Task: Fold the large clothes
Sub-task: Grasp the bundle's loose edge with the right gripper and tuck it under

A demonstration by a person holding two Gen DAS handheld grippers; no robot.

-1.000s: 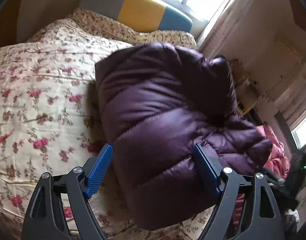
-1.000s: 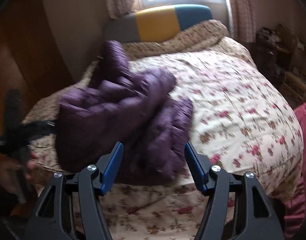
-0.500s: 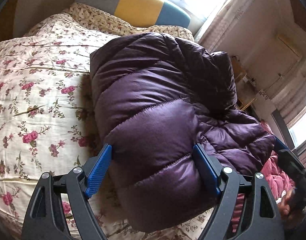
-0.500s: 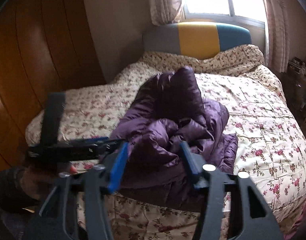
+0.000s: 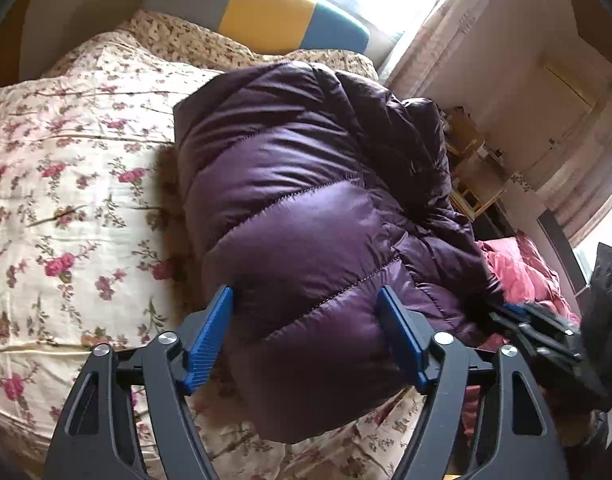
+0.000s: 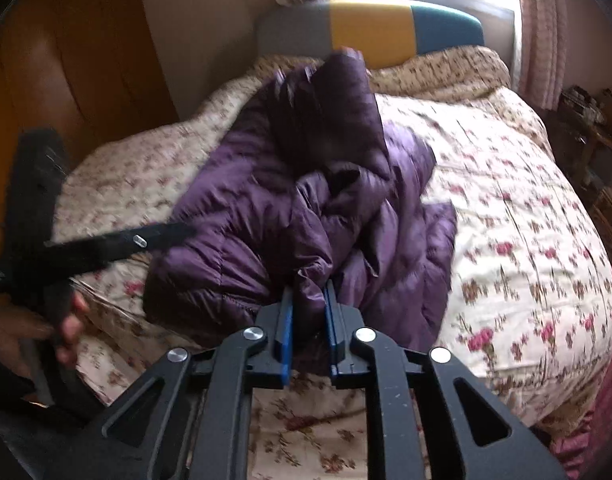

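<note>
Motion-blurred left tool point(image 6: 158, 236), jacket point(image 6: 306, 200) top.

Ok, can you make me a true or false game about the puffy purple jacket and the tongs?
1. The purple jacket lies on a flowery bedspread. True.
2. The right tongs are wide open and hold nothing. False: their blue pads are pinched on a fold of the jacket.
3. The left tongs are open. True: their blue pads stand wide apart, with the jacket's puffy end showing between them.
4. The jacket is spread out flat and smooth. False: it is bunched up in a heap.
5. The headboard is grey, yellow and blue. True.
</note>
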